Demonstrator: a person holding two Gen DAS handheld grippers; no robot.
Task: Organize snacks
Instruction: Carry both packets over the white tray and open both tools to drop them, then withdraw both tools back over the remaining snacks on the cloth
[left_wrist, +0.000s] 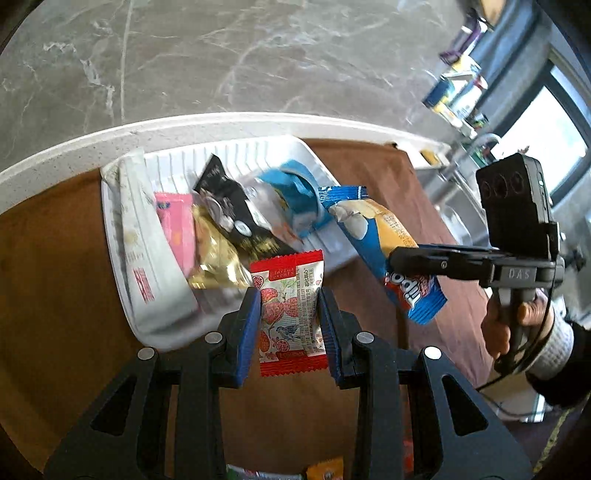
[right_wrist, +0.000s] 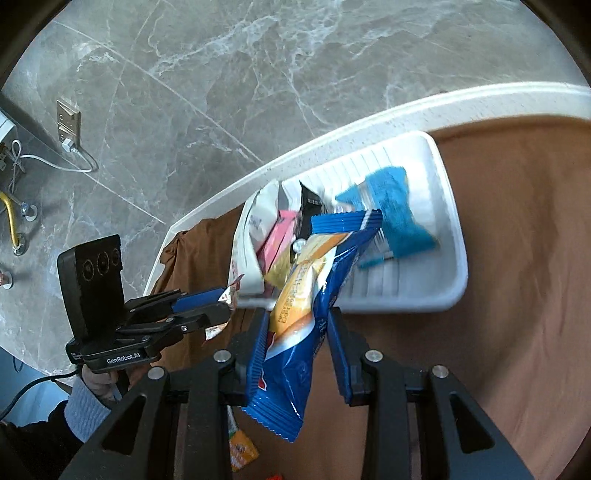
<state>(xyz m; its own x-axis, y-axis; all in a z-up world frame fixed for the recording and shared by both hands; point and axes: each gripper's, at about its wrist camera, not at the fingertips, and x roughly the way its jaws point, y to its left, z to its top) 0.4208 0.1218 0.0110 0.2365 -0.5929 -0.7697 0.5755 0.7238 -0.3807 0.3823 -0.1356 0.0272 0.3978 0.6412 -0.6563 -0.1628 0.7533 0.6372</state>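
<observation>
My left gripper (left_wrist: 290, 295) is shut on a red strawberry-print candy packet (left_wrist: 290, 314), held just in front of the white ribbed tray (left_wrist: 255, 155). My right gripper (right_wrist: 297, 314) is shut on a long blue and yellow snack bag (right_wrist: 314, 291), also seen in the left wrist view (left_wrist: 380, 236), held over the tray's near edge. The tray (right_wrist: 436, 258) holds a white packet (left_wrist: 140, 240), a pink packet (left_wrist: 177, 229), a gold packet (left_wrist: 218, 258), a black packet (left_wrist: 229, 206) and a light blue packet (right_wrist: 395, 206). The left gripper (right_wrist: 221, 306) shows in the right wrist view.
The tray lies on a brown cloth (right_wrist: 517, 240) over a white round table rim (left_wrist: 184, 129), above a grey marble floor (right_wrist: 258, 74). Loose small packets (right_wrist: 242, 450) lie on the cloth near me. A cluttered shelf (left_wrist: 461, 85) stands at the far right.
</observation>
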